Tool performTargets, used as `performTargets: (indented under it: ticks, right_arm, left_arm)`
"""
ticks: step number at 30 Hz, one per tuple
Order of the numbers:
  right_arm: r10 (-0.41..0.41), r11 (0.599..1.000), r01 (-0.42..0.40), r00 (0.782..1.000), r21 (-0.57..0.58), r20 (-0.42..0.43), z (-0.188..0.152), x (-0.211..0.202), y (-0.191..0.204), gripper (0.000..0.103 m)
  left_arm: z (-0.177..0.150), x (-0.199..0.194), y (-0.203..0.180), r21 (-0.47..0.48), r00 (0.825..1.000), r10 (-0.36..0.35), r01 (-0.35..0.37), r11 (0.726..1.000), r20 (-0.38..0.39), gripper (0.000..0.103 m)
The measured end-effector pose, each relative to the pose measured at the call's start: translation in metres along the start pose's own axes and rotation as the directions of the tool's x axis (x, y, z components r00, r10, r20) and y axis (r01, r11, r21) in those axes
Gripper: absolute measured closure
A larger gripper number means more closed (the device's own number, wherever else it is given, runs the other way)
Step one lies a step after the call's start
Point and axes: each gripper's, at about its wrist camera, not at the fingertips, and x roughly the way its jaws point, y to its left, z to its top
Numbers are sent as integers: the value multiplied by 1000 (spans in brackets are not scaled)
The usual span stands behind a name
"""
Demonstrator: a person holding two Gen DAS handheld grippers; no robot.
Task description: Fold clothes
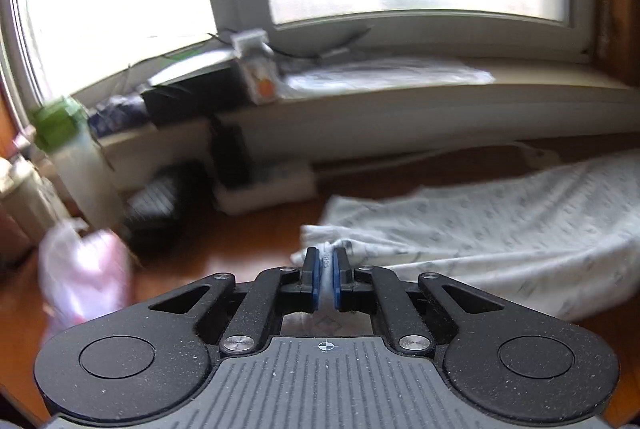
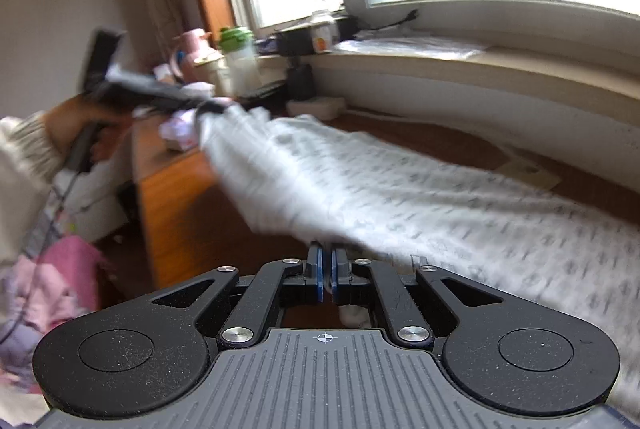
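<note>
A brown wooden worktop (image 2: 176, 197) runs beneath the window. A white patterned garment (image 2: 420, 197) lies spread across most of it, one end raised off the wood. Toward the far end stand a green-lidded bottle (image 1: 76, 157), a dark keyboard-like object (image 1: 156, 205), blurred, and a flat white box (image 1: 264, 189) near the wall.

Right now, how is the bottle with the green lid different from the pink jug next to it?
The green-lidded bottle has a whitish body and a bright green top, while the pink jug is pink all over. The bottle looks straight-sided; the jug looks rounder, with what seems to be a handle on its side. The bottle stands nearer the window than the jug. Both stand upright at the far end of the wooden table.
</note>
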Motion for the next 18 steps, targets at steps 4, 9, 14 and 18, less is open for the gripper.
performTargets:
  ticks: [4, 9, 14, 18]
  right_arm:
    - [58, 998, -57, 998, 18, -31, -15, -10, 11, 99]
    - [39, 999, -37, 997, 34, -71, -31, -1, 2, 99]
    - [26, 1000, -27, 998, -13, -62, -33, -1, 8, 94]
    - [-24, 994, 19, 999, -108, -40, -34, 2, 19, 70]
  left_arm:
    - [-10, 13, -10, 78, 997, 16, -10, 997, -81, 93]
    - [-28, 19, -18, 41, 997, -37, 39, 998, -65, 72]
    - [-21, 32, -44, 50, 993, -119, 121, 991, -25, 51]
    - [-10, 56, -76, 93, 981, -193, 194, 977, -16, 46]
